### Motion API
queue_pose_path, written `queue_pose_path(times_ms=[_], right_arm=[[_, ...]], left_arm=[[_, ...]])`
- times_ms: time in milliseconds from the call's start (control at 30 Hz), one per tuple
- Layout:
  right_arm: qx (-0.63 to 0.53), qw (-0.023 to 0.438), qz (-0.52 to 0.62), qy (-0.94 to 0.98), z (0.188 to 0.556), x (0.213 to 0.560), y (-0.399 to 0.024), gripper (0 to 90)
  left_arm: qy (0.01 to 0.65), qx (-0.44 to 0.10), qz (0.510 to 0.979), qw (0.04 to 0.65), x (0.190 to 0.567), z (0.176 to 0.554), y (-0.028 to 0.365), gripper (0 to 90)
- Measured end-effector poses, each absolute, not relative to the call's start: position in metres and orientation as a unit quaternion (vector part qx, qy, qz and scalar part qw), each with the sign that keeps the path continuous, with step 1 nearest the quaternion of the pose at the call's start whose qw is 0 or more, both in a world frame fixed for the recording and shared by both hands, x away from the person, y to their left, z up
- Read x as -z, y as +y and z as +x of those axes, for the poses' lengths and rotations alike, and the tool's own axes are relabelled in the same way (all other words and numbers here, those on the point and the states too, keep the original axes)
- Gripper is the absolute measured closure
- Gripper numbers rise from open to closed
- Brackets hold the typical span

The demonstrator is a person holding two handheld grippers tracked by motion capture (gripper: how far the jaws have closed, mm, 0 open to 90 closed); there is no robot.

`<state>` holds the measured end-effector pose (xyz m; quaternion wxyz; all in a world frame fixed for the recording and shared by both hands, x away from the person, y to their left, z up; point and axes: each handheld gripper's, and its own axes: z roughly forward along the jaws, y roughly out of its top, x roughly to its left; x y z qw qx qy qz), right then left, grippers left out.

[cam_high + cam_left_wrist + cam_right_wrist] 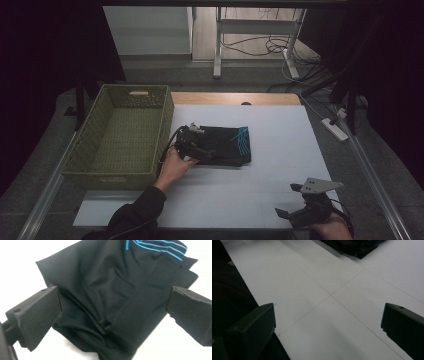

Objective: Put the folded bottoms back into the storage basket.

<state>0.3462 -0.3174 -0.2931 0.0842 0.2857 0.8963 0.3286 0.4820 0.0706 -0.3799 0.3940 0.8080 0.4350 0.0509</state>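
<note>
A folded black garment (225, 145) with thin blue stripes lies on the white table top (280, 150), just right of a green basket. My left gripper (196, 145) hovers over the garment's left end. In the left gripper view its jaws stand wide apart with the black garment (117, 297) spread between and beneath them, blue stripes (160, 247) at the far end. My right gripper (292, 202) rests near the table's front right edge, open, with bare table (329, 305) between its jaws. A corner of the garment (354, 247) shows far off.
An empty green woven basket (120, 137) stands at the left of the table. A wooden strip (235, 98) edges the table's far side. Behind it are desk legs and cables on the floor (265, 47), and a power strip (336, 129) lies at the right.
</note>
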Motion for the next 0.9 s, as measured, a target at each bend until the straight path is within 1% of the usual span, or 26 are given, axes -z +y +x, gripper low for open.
queue_pose_path(times_ms=[133,267,333,467,900], right_arm=[[-0.328,0.084,0.285,0.897,0.346,0.293,-0.317,0.1],[-0.328,0.084,0.285,0.897,0.346,0.293,-0.317,0.1],[-0.328,0.084,0.285,0.897,0.346,0.293,-0.317,0.1],[-0.328,0.084,0.284,0.897,0.346,0.293,-0.317,0.1],[-0.328,0.084,0.284,0.897,0.346,0.293,-0.317,0.1]], left_arm=[[0.456,-0.055,0.800,0.387,0.381,0.489,0.070,0.0],[0.463,-0.067,0.800,0.377,0.380,0.492,0.071,2.5],[0.470,-0.061,0.794,0.380,0.380,0.494,0.073,3.9],[0.489,-0.069,0.791,0.361,0.385,0.498,0.074,4.2],[0.528,-0.050,0.777,0.339,0.407,0.504,0.079,2.6]])
